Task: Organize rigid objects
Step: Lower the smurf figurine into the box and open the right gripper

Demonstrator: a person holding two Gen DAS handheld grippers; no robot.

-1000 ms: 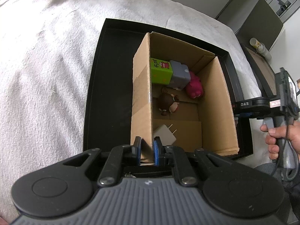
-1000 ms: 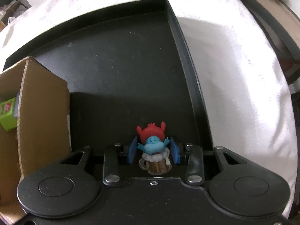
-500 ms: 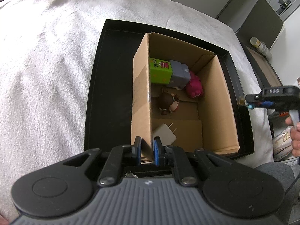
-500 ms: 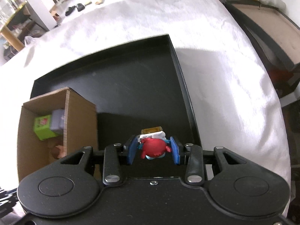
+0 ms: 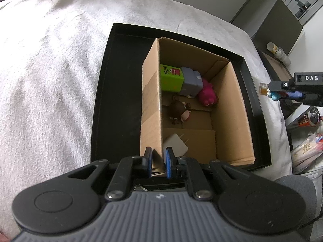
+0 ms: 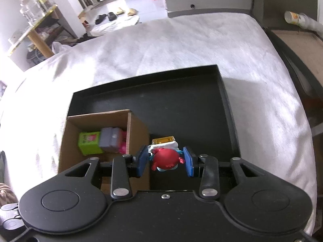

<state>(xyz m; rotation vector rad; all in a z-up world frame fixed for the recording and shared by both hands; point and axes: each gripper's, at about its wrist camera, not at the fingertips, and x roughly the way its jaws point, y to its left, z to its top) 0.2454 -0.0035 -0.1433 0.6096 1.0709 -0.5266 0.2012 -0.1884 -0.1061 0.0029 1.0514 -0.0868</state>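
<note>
Right tongs [image 6: 164, 161] have lifted the red-capped figurine [image 6: 164, 159] off the black tray [image 6: 226, 104] w/ pads clamped on it, now raised beside the cardboard box [image 5: 232, 109], so drop-in looks next. Left tongs [image 5: 158, 161] stay pinched on box wall, steadying.

Red-capped blue figurine [image 6: 165, 159] with beer mug tipped forward, above black tray [image 6: 181, 109], beside cardboard box [image 6: 137, 129].
</note>
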